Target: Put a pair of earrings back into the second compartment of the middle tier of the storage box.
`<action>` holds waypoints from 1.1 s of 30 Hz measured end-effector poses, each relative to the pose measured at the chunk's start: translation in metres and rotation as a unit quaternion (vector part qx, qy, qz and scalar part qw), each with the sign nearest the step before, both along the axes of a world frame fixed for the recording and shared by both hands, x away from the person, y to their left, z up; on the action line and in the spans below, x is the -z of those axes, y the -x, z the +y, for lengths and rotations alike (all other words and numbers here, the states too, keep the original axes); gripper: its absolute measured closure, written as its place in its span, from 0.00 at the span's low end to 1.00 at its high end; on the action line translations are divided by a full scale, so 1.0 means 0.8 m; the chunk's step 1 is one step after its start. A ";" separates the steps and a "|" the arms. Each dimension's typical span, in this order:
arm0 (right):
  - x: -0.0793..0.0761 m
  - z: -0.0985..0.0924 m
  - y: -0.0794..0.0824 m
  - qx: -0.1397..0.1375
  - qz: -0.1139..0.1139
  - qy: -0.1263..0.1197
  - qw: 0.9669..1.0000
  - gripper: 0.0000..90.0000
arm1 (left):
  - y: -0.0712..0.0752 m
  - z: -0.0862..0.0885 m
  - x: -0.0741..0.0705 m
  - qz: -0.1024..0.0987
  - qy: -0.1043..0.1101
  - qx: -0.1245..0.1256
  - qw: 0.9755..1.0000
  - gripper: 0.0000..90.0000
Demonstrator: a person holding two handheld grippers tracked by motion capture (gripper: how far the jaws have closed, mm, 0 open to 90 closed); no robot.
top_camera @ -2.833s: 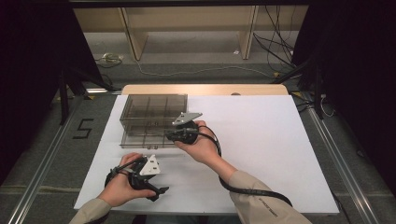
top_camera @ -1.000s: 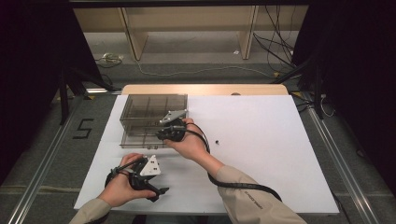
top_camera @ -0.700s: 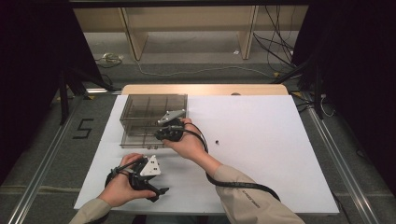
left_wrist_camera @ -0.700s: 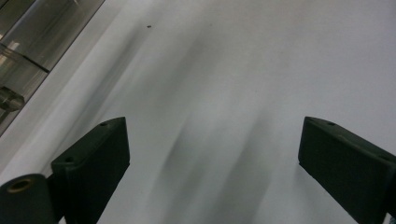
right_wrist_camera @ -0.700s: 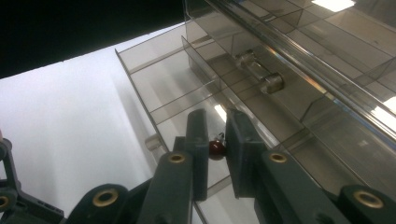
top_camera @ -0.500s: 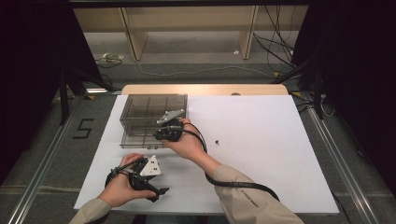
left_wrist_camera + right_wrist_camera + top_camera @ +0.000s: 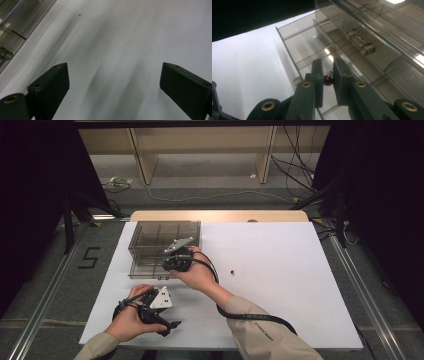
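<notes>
A smoky clear drawer box [image 7: 150,234] stands at the table's far left, its lower drawer [image 7: 142,268] pulled out toward me. My right gripper [image 7: 166,265] hovers over that drawer, shut on a small dark red bead [image 7: 327,79]. In the right gripper view, the right gripper [image 7: 327,67] holds the bead above a divided compartment of the drawer [image 7: 299,47]. Near the front left, my left gripper [image 7: 165,309] rests low on the table. Seen from the left gripper view, the left gripper [image 7: 113,67] is open wide, with only white table between its jaws.
A tiny dark piece [image 7: 232,271] lies on the white table [image 7: 300,285] right of my right hand; it is also a speck [image 7: 79,14] in the left gripper view. A closed drawer's round knob [image 7: 367,48] juts out above the open drawer. Cables trail from both grippers.
Since the earliest frame my right gripper has shifted a little to the left over the open drawer, uncovering the dark piece on the table. Over the last second nothing visibly moved.
</notes>
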State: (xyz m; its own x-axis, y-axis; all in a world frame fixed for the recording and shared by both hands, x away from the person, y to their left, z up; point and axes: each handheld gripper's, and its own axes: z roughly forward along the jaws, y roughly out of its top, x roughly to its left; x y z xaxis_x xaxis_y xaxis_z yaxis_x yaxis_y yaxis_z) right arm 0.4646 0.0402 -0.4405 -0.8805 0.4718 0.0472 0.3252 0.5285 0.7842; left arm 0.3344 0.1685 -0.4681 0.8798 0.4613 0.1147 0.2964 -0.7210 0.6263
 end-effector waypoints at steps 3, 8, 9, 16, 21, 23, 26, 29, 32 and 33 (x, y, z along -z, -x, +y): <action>0.000 0.003 0.000 0.000 0.001 0.000 1.000 0.88 | 0.000 0.000 0.000 0.000 0.001 0.000 1.000 0.09; 0.000 0.005 -0.001 0.000 -0.001 0.001 1.000 0.87 | 0.000 0.000 0.000 0.000 0.000 0.000 1.000 0.09; -0.001 0.006 -0.001 0.000 -0.002 0.000 1.000 0.84 | 0.000 0.000 0.001 0.000 0.000 0.000 1.000 0.09; -0.003 0.001 -0.001 0.002 -0.007 -0.005 1.000 0.73 | 0.000 0.000 0.001 0.000 0.000 -0.001 1.000 0.09; -0.007 -0.011 0.000 0.004 -0.009 -0.012 1.000 0.66 | 0.000 0.000 0.000 0.000 0.000 0.000 1.000 0.09; -0.009 -0.017 0.001 0.005 -0.009 -0.013 1.000 0.64 | 0.000 0.000 0.000 0.001 0.000 -0.001 1.000 0.10; -0.012 -0.030 0.003 0.011 -0.008 -0.017 1.000 0.61 | 0.000 0.000 0.000 0.001 -0.001 -0.001 1.000 0.10; -0.015 -0.042 0.003 0.015 -0.011 -0.023 1.000 0.57 | 0.000 0.000 0.000 0.001 0.000 -0.001 1.000 0.10; -0.018 -0.055 0.004 0.022 -0.011 -0.029 0.999 0.55 | 0.000 -0.001 0.001 -0.001 0.000 -0.001 1.000 0.10; -0.019 -0.061 0.004 0.026 -0.009 -0.029 0.999 0.55 | 0.000 -0.001 0.001 0.000 0.000 -0.001 1.000 0.10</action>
